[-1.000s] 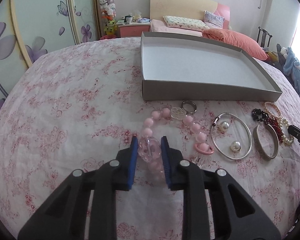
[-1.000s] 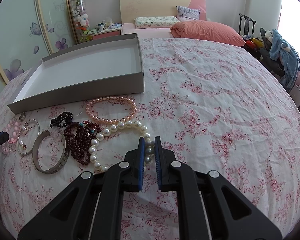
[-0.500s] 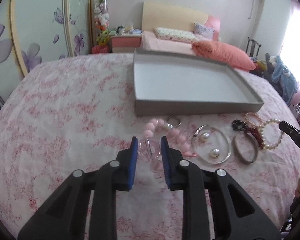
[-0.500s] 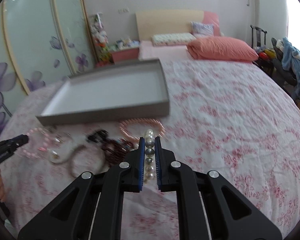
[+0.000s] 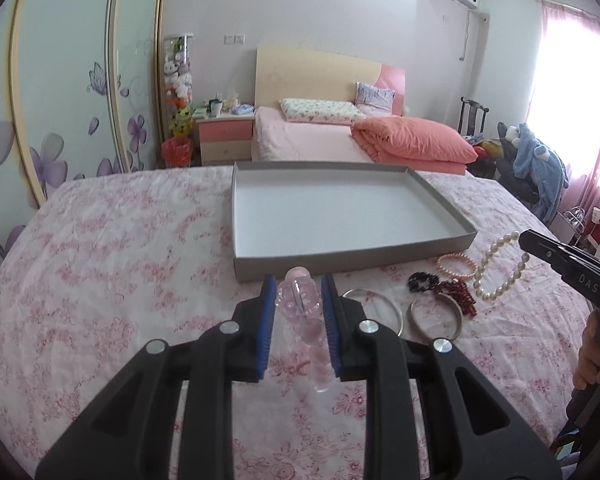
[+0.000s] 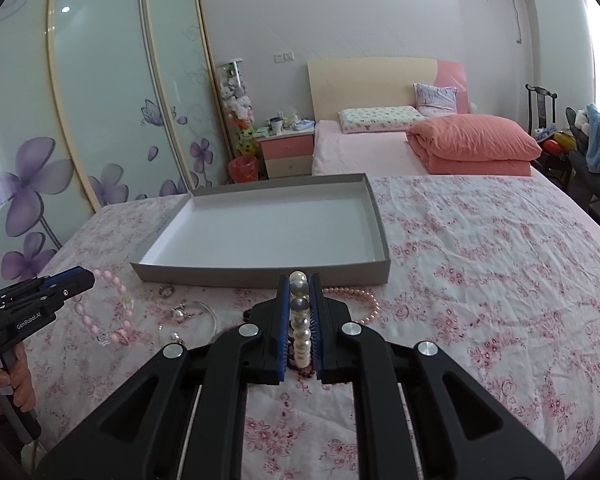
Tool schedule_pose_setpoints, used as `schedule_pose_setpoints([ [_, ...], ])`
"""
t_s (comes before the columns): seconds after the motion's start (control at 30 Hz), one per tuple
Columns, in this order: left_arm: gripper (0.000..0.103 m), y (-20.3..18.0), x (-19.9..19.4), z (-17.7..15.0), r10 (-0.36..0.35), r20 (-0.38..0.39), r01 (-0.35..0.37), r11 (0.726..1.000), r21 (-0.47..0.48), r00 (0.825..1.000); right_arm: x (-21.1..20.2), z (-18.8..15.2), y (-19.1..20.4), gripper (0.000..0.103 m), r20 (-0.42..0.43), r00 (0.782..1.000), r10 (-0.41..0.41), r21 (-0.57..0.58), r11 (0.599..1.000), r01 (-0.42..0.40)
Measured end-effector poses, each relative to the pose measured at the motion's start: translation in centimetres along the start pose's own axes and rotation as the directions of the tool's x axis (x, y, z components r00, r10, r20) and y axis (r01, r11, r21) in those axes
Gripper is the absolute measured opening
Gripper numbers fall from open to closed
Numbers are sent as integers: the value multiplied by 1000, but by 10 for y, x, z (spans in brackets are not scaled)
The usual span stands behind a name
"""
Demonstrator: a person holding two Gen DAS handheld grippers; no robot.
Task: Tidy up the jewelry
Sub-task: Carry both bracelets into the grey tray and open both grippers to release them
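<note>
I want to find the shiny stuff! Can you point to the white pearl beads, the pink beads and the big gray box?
white pearl beads (image 6: 301, 334): right wrist view, a pearl clamped between the fingers.
pink beads (image 5: 300, 300): left wrist view, the clear pink bead in the grip.
gray box (image 5: 340, 262): left wrist view, its near wall.

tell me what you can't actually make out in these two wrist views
- Left wrist view: the lower part of the pink bead bracelet hangs behind the left tool, so its full loop is hidden.
- Right wrist view: the dark red beads are almost wholly covered by the right tool and the white pearl strand it grips.
- Right wrist view: the small ring is too small to read any detail.
- Both views: the tray looks empty inside.
</note>
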State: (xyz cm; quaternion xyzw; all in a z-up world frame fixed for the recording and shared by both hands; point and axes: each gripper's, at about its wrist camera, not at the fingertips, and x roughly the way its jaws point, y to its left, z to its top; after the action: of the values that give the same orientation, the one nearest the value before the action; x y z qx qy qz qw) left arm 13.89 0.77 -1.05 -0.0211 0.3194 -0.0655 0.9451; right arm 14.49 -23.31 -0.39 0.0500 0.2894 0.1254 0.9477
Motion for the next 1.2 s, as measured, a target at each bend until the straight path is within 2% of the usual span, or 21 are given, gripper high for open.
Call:
schedule_pose_setpoints([
  [0.33, 23, -4, -12, 10, -11, 39, 11, 1000, 2, 999, -10, 12, 11, 11, 53, 998, 23, -16, 1000, -22],
  [0.67, 23, -17, -9, 44, 10, 105, -11, 1000, 10, 994, -7, 41, 27, 10, 153, 987, 44, -62, 997, -35],
  [0.93, 23, -22, 29, 88, 24, 124, -26, 1000, 8, 992, 29, 74, 26, 11, 183, 983, 30, -64, 998, -19],
  [1.2, 23, -15, 90, 119, 59, 93, -58, 998, -7, 994, 91, 94, 6, 11, 105, 994, 4, -14, 1000, -2],
])
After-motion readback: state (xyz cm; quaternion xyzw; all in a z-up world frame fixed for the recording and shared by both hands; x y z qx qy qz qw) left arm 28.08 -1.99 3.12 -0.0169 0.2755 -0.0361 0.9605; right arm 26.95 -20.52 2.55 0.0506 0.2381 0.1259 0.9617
